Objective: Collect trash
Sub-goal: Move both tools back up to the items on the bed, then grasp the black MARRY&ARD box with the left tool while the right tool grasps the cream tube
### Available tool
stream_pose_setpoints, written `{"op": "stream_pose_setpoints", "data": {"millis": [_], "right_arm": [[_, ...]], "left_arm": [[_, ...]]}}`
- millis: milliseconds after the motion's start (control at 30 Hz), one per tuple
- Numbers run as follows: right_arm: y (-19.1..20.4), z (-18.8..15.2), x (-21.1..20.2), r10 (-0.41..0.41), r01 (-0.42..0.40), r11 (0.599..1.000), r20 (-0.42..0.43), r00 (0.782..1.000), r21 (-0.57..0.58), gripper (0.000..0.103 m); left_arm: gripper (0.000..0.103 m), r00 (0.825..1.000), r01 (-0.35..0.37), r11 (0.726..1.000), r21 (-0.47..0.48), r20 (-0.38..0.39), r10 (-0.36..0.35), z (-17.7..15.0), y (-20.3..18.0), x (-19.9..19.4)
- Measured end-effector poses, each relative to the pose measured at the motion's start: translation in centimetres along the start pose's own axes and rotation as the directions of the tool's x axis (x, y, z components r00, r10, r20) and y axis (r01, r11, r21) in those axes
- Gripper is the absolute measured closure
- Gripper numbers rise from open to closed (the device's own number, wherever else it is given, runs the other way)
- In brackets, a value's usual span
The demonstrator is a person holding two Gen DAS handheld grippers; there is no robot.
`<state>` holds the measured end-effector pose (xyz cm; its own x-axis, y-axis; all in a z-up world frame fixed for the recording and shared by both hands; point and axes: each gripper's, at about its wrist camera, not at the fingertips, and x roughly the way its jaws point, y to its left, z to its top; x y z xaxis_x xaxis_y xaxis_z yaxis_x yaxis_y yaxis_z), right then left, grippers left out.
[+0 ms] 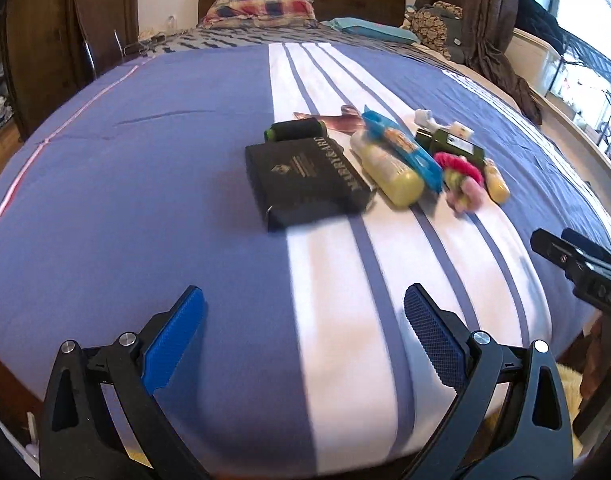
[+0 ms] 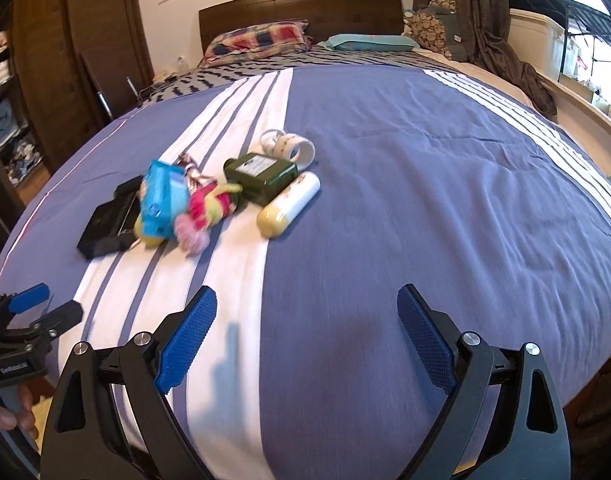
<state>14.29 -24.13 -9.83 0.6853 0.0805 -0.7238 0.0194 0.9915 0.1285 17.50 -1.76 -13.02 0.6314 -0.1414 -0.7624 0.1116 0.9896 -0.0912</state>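
Both grippers, left (image 1: 303, 312) and right (image 2: 305, 312), hover over the bed's (image 2: 425, 200) near edge w/ jaws wide open, nothing between them. Trash sits mid-bed on the white stripes. Probably the blue wrapper (image 2: 161, 196) first: its long axis runs toward the headboard, so come in slow & close across its width.

Clutter heaped on bed's white stripes: black box (image 1: 305, 182) flat, blue wrapper (image 1: 401, 148) over yellow-green bottle (image 1: 389, 170), pink-green fluffy item (image 2: 207, 210), dark green bottle (image 2: 261, 178), cream tube (image 2: 287, 206), tape rolls (image 2: 289, 144).
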Motion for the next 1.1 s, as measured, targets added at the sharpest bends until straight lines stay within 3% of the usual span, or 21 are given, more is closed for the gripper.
{"op": "stream_pose_setpoints", "data": {"millis": [133, 267, 633, 767, 833, 900, 967, 1100], "right_arm": [[0.0, 0.9, 1.4, 0.014, -0.013, 1.000, -0.003, 1.000, 0.021, 0.021], [0.2, 1.5, 2.2, 0.014, -0.014, 1.000, 0.004, 1.000, 0.022, 0.024], [0.8, 3.2, 4.2, 0.005, -0.005, 1.000, 0.007, 1.000, 0.023, 0.032], [0.9, 3.9, 5.3, -0.029, 0.029, 0.999, -0.002, 1.000, 0.022, 0.046], [1.1, 4.1, 5.7, -0.051, 0.051, 0.999, -0.007, 0.999, 0.007, 0.053], [1.2, 4.1, 5.9, -0.075, 0.075, 0.997, -0.006, 0.997, -0.011, 0.063], [1.0, 4.0, 6.0, -0.089, 0.089, 0.996, -0.004, 0.996, -0.025, 0.081], [0.4, 3.7, 5.3, -0.070, 0.070, 0.997, -0.008, 0.997, -0.040, 0.082]], "left_arm": [[0.008, 1.000, -0.029, 0.999, -0.014, 0.000, 0.029, 1.6, -0.4, 1.9], [0.008, 0.999, -0.035, 0.998, -0.051, -0.001, 0.035, 3.5, -0.3, 3.2], [0.008, 0.995, -0.097, 0.995, -0.037, -0.011, 0.096, 6.2, -0.7, 6.0], [0.009, 0.995, -0.094, 0.995, -0.038, -0.016, 0.094, 6.8, -0.2, 6.4], [0.016, 0.995, -0.098, 0.995, -0.031, -0.016, 0.097, 6.7, 0.0, 6.4], [0.024, 0.995, -0.096, 0.995, -0.024, -0.013, 0.096, 6.6, 0.2, 6.3], [0.024, 0.996, -0.084, 0.996, -0.023, -0.014, 0.083, 6.6, 0.5, 6.4], [0.025, 0.997, -0.078, 0.997, -0.009, -0.017, 0.078, 6.2, 0.5, 5.9]]}}
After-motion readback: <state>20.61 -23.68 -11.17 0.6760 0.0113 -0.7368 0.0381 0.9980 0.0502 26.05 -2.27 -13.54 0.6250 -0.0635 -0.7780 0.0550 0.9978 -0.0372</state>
